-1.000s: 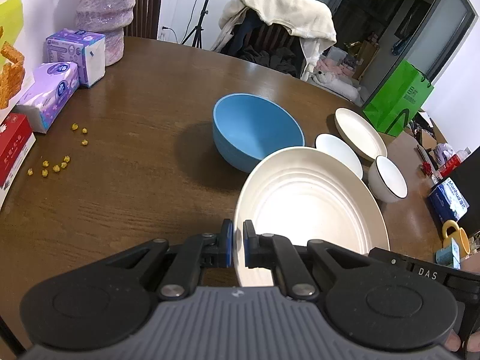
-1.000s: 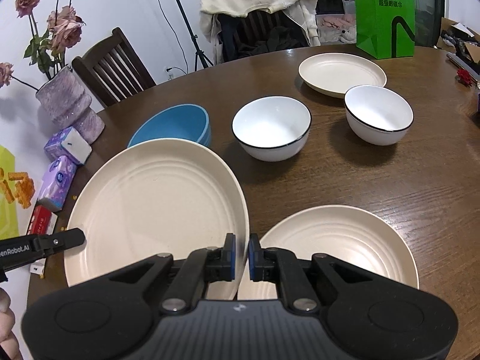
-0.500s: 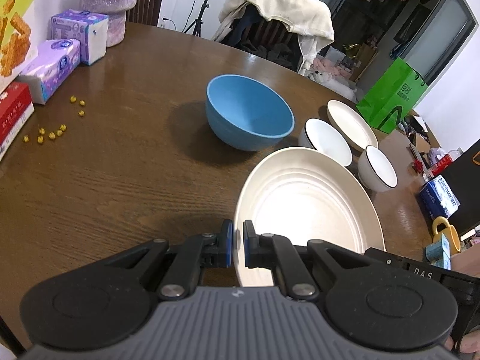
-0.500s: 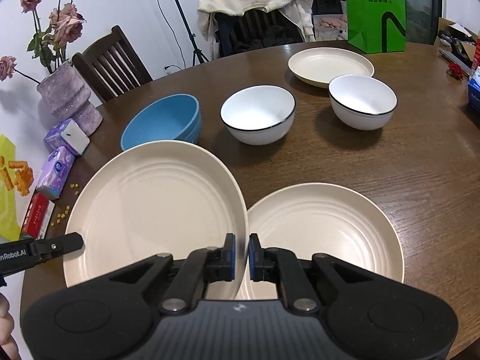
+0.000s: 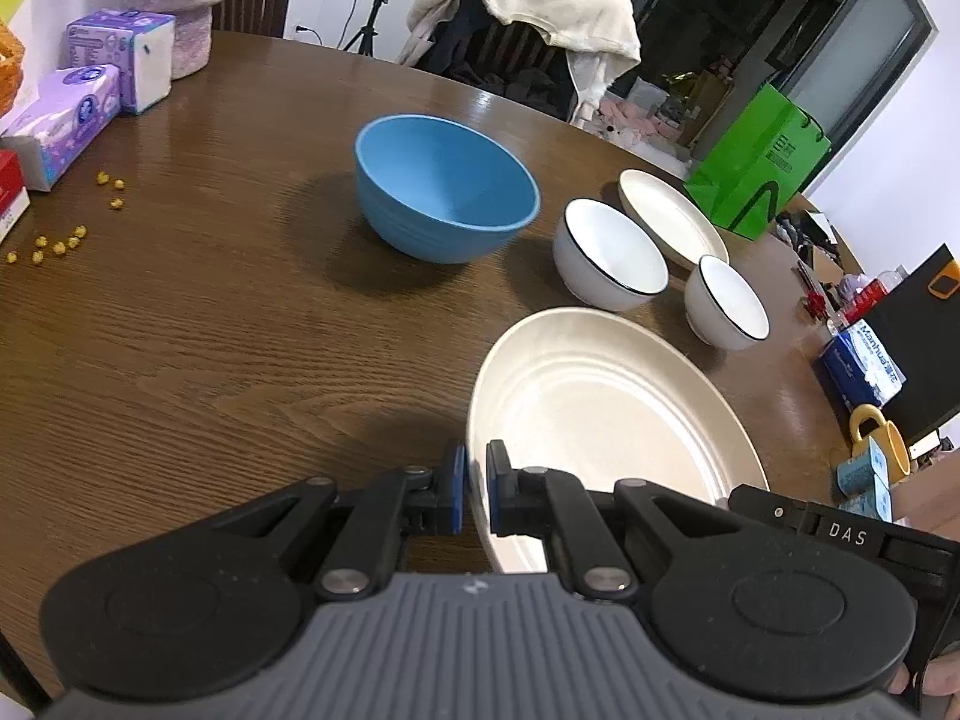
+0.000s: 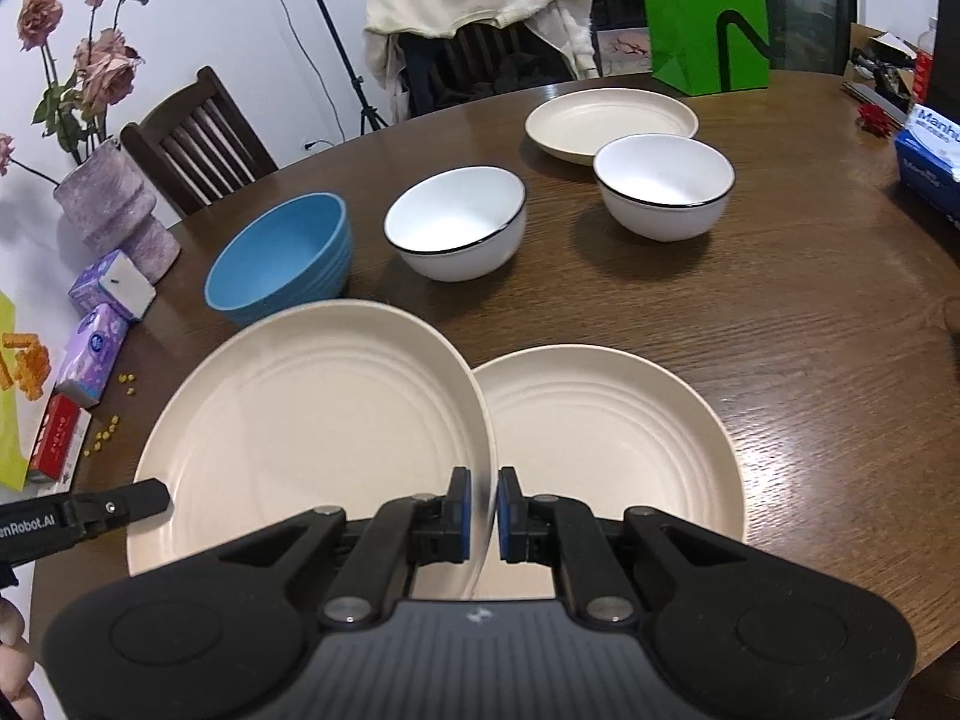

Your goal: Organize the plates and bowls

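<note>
A large cream plate hangs tilted above the wooden table, carried between both grippers. My left gripper is shut on its left rim, and my right gripper is shut on its right rim. The same plate fills the lower right of the left wrist view. A second cream plate lies flat on the table, its left edge under the held plate's right rim. Further back stand a blue bowl, two white bowls and a smaller cream plate.
Tissue packs, a red box and scattered yellow bits lie at the table's left. A purple vase stands behind them. A green bag, a blue box and a yellow mug sit at the right.
Both grippers have carried the plate across the table and slightly down toward the lying plate. In the left wrist view the white bowls have come further into sight.
</note>
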The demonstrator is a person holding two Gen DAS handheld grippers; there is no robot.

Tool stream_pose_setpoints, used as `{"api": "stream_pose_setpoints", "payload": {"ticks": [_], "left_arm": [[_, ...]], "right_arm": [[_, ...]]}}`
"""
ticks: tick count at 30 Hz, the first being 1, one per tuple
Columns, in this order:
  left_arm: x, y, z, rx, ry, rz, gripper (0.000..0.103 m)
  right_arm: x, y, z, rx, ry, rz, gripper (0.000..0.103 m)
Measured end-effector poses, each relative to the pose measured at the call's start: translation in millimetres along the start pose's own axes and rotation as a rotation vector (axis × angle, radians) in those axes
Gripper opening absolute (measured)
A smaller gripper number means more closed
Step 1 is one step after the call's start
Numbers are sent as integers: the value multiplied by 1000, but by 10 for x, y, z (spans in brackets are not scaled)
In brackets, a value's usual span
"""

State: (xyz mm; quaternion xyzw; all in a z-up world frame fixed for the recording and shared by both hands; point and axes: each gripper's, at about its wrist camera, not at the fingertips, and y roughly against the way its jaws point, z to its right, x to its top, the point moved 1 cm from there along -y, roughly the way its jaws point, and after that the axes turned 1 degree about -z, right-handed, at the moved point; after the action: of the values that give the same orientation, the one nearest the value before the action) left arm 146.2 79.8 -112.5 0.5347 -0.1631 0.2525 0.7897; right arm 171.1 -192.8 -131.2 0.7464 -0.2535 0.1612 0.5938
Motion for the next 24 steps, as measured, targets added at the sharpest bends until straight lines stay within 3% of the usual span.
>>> {"api": "stream_pose_setpoints", "payload": {"ticks": [24], "left_arm": [[-91, -527, 552, -81, -126, -47, 7]], "right_arm": [[-139, 77, 663, -105, -79, 61, 9]]}}
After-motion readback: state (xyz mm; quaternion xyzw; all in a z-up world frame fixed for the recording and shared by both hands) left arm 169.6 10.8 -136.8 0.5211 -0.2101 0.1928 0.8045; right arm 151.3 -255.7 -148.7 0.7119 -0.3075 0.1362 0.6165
